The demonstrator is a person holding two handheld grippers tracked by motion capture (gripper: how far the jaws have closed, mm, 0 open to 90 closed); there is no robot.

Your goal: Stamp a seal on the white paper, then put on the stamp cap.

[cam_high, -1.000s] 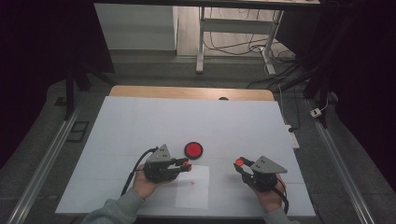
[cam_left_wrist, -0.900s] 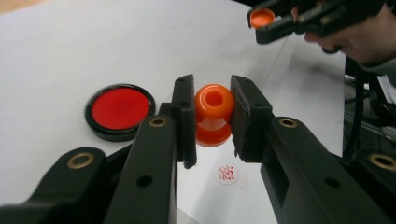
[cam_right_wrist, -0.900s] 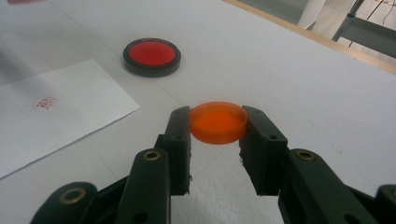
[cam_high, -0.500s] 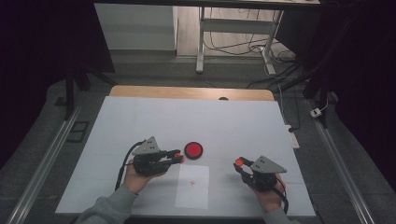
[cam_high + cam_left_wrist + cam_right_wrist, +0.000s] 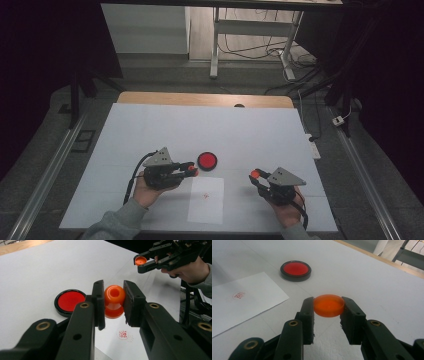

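With my left tongs (image 5: 113, 302) clamped on the orange stamp (image 5: 114, 301) and right tongs (image 5: 328, 307) gripping its cap (image 5: 328, 305), I align both squarely before capping.

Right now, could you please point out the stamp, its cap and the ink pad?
stamp (image 5: 114, 301), left gripper view, orange body.
cap (image 5: 328, 305), right gripper view, side wall.
ink pad (image 5: 206, 160), high view, red centre.
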